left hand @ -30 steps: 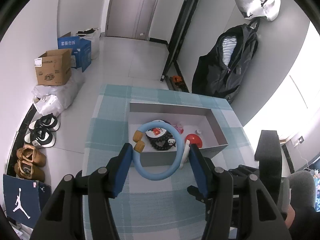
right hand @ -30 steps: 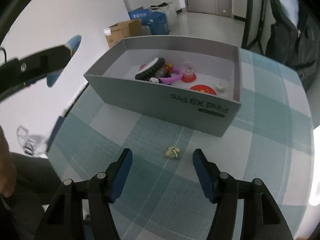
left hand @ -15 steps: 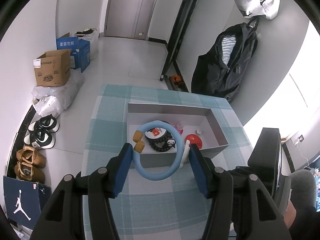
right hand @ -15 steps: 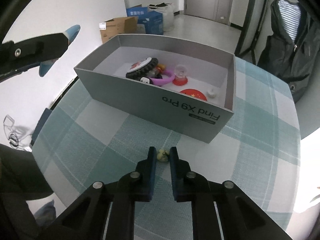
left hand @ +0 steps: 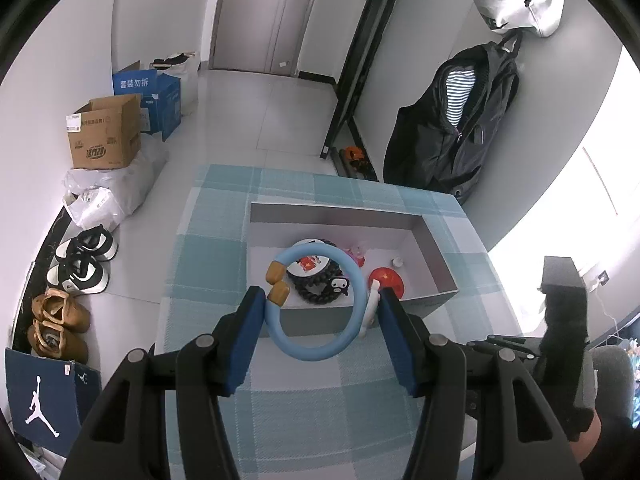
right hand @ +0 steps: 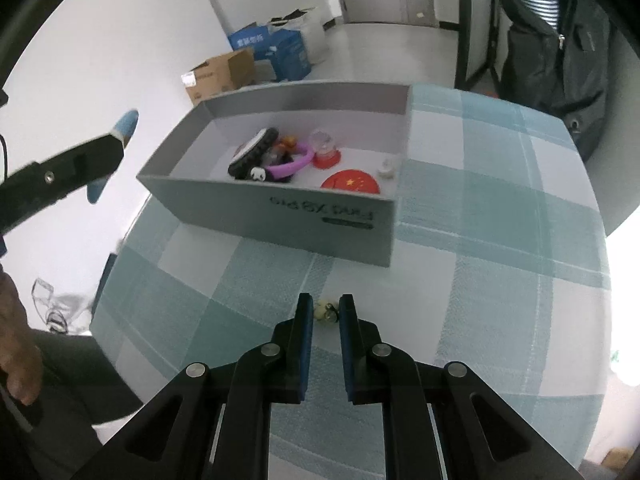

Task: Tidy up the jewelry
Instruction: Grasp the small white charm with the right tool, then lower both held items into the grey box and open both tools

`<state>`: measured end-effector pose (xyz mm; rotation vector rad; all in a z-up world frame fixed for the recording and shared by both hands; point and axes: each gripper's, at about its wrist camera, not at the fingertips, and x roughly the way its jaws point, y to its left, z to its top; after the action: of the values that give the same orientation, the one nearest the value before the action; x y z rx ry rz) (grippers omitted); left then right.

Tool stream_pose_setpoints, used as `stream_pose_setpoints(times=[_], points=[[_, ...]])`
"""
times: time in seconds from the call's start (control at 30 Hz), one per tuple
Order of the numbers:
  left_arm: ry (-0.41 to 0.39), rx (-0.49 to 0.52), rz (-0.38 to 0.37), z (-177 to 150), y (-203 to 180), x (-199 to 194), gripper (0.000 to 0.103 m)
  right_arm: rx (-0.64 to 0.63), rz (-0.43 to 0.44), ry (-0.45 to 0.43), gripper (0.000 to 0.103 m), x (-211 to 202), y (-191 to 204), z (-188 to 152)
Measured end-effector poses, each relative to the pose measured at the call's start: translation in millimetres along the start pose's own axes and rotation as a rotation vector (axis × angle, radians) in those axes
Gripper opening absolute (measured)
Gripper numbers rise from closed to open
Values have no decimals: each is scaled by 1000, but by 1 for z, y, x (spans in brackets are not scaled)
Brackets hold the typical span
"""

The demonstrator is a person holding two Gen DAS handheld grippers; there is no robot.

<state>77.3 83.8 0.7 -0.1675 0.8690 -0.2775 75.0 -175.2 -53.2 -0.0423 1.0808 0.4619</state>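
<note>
Over checked tablecloth (right hand: 500,240), right gripper (right hand: 324,314) has just closed, clenching small pale trinket (right hand: 325,312) between its tips.

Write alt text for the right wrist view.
The right claw is shut on a small pale trinket over a teal checked tablecloth. Beyond it sits an open grey box holding a black bead bracelet, a purple ring and a red disc. At left, the other claw's finger holds a blue ring.

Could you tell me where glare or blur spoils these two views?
Left wrist view: sharp, but window glare whitens the right edge; fisheye bends the walls. Right wrist view: slightly soft, the lettering on the grey box smeared, the left background washed out white.
</note>
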Motion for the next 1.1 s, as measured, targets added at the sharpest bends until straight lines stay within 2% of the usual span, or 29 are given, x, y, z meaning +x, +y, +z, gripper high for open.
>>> stream_pose_setpoints(times=[0.3,0.53,0.83,0.97,1.1], points=[[7,10,1,2,-7,5,52,4,71,-73,12,-29,3,4],[14,13,-2,8,-11,11,52,33,124,-135,12,-47,5,23],[20,-12,-37,25,-14,20,52,40,138,-157,12,-57,-1,57],[7,18,-24,32,-19,21,52,35,161,-145,12,-53,-3,78],[31,33,-35,39,-22,32,52,3,159,-132,12,-45,-9,92]])
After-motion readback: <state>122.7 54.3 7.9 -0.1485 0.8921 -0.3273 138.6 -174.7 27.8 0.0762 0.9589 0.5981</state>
